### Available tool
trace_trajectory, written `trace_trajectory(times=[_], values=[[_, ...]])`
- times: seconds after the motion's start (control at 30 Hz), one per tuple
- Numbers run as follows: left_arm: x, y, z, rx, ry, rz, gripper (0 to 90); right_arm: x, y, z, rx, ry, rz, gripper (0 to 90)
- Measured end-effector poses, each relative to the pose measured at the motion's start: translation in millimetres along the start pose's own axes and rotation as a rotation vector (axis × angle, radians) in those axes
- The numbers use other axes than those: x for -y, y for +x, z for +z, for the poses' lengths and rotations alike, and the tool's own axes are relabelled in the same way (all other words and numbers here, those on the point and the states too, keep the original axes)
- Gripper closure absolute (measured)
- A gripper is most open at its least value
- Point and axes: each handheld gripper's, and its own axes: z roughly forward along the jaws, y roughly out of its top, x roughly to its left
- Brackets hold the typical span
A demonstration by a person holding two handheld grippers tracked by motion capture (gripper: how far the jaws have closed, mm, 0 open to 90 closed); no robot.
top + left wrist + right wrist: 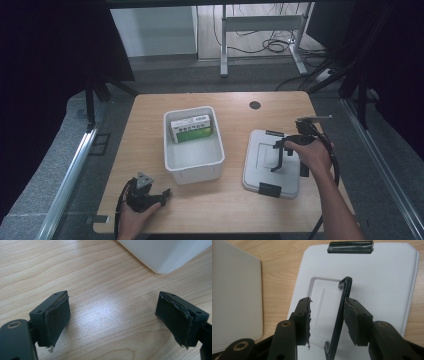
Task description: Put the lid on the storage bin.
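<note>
We see a dark round hole (255,105) near the table's (150,107) far edge, perhaps a cable port

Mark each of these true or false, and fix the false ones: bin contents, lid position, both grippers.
1. The bin holds a green and white box. True.
2. The lid sits on the bin. False: it lies flat on the table, to the bin's right.
3. The right gripper has the lid's black handle between its jaws. True.
4. The left gripper is shut on the box. False: it is open above bare table near the bin.
</note>
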Motion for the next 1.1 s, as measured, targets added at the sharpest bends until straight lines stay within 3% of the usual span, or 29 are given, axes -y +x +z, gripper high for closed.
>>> trace_trajectory(times=[0.57,1.03,1.1], values=[[0.0,0.1,0.1,0.002,0.000,0.000,12.2,-4.6,-3.7,11.9,0.028,0.076,0.048,64.7],[0.0,0.1,0.0,0.002,0.000,0.000,12.2,-4.9,-9.5,23.5,0.067,0.150,0.131,79.3],[0.0,0.1,0.1,0.002,0.000,0.000,12.2,-4.5,-11.0,24.8,0.059,0.162,0.172,82.5]])
